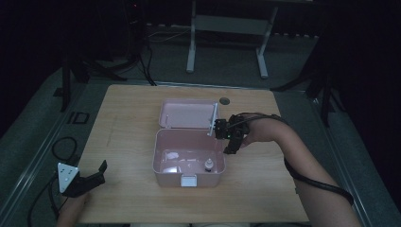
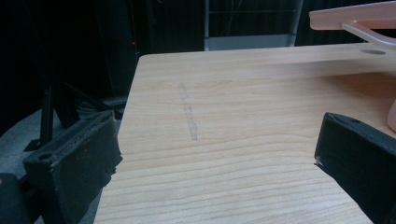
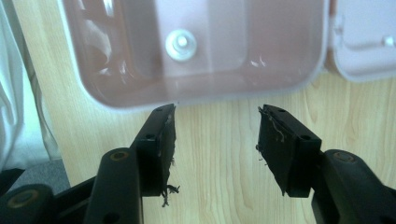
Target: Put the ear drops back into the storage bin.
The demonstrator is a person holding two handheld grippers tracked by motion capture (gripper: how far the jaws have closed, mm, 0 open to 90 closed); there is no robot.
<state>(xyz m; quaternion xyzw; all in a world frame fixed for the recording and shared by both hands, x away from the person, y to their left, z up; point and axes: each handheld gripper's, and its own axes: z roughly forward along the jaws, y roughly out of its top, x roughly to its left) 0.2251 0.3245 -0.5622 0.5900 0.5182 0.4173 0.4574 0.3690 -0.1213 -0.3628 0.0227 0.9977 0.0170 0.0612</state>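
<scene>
A pink plastic box [image 1: 189, 161] stands open in the middle of the wooden table, its lid [image 1: 187, 113] folded back behind it. A small bottle with a round cap [image 1: 208, 165] stands inside, near the front right corner; from above its cap [image 3: 180, 45] shows in the right gripper view. My right gripper [image 1: 230, 142] hovers just beyond the box's right rim [image 3: 196, 100], pointing down, open with nothing between its fingers [image 3: 161, 140]. My left gripper [image 1: 94, 176] rests at the table's front left corner, open and empty, its jaws wide apart over bare wood.
A round cable hole [image 1: 224, 100] lies in the table top behind the lid. Dark floor, cables and a desk frame [image 1: 227, 28] surround the table. The box's lid edge [image 2: 355, 16] shows far right in the left gripper view.
</scene>
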